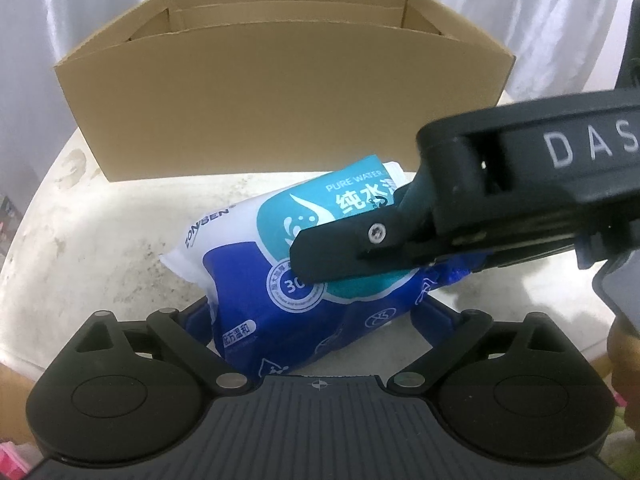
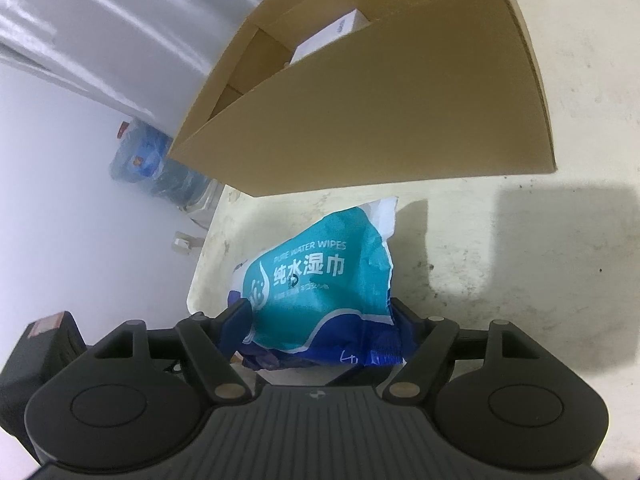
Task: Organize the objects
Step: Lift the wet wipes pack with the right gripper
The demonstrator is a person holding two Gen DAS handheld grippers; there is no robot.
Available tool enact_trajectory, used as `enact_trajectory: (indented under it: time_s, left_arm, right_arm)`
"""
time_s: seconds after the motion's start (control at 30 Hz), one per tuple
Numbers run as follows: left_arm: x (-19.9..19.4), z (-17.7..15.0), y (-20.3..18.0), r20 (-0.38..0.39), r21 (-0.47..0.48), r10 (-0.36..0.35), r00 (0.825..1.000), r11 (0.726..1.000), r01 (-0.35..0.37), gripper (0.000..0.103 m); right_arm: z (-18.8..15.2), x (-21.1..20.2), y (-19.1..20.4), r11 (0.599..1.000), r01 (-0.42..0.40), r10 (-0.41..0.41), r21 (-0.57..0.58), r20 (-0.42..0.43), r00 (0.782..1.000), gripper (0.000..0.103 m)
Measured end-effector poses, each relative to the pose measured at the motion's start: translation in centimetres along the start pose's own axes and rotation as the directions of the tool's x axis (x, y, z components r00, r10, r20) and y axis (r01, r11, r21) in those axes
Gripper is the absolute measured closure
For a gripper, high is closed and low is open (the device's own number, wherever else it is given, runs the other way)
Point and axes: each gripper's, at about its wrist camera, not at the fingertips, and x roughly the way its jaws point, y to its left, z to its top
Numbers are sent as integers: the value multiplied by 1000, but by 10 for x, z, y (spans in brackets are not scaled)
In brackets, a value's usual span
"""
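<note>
With both the left gripper (image 1: 316,316) and right gripper (image 2: 320,320) clamped on the wet-wipes pack (image 1: 280,280) at lower centre, lift evenly to clear the cardboard box (image 1: 264,92) wall above.

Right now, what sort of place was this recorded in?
Probably a plain storeroom or back room of a home, not a kitchen: a stained, off-white round table holding an open brown cardboard box, white curtains behind, and a large blue water jug on the floor.
</note>
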Motion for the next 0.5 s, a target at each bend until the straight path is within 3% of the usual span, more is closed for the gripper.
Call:
enact_trajectory:
  time_s: [0.5]
  left_arm:
    - [-4, 2, 4, 4, -22, 2, 1000, 1000, -2, 7]
  right_arm:
    - [-1, 1, 9, 999, 22, -22, -44, -1, 1000, 27]
